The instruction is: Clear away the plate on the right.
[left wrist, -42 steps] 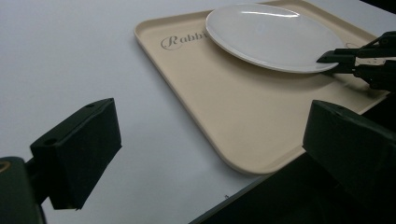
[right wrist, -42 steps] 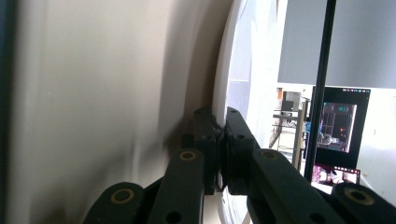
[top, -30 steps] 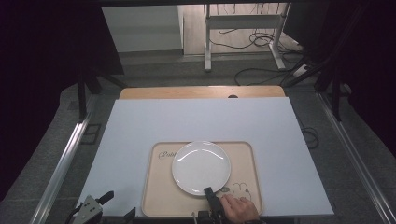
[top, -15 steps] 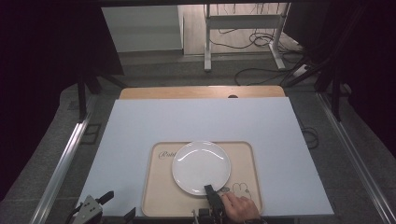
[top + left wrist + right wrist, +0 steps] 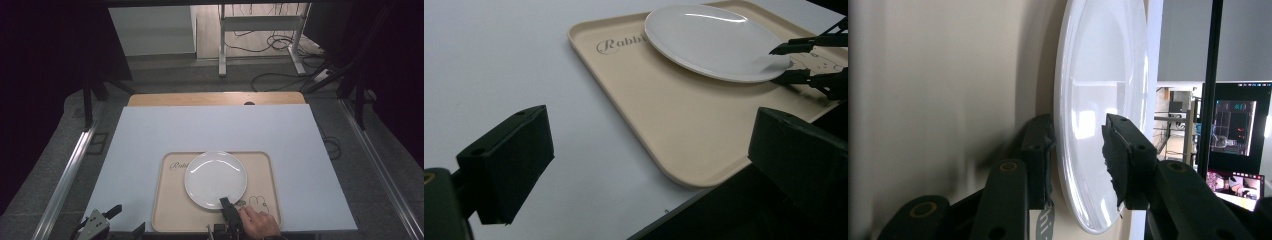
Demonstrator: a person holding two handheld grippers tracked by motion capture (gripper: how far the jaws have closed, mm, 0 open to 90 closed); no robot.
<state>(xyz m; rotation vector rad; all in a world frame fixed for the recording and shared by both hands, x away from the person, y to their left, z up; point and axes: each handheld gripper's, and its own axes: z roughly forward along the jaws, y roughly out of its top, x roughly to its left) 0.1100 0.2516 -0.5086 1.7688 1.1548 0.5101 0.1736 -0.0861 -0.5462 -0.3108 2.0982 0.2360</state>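
Our right gripper [image 5: 1078, 150] has one jaw under and one over the near rim of the white plate [image 5: 215, 179], though we cannot quite tell whether the pads are pressing yet; our left gripper [image 5: 100, 222] waits with jaws wide apart at the near left edge of the table [image 5: 150, 135]. The plate lies on the beige tray [image 5: 170, 210], near the middle. With so shallow a bite on a glossy rim, we judge the plate could slip or tip out if lifted.
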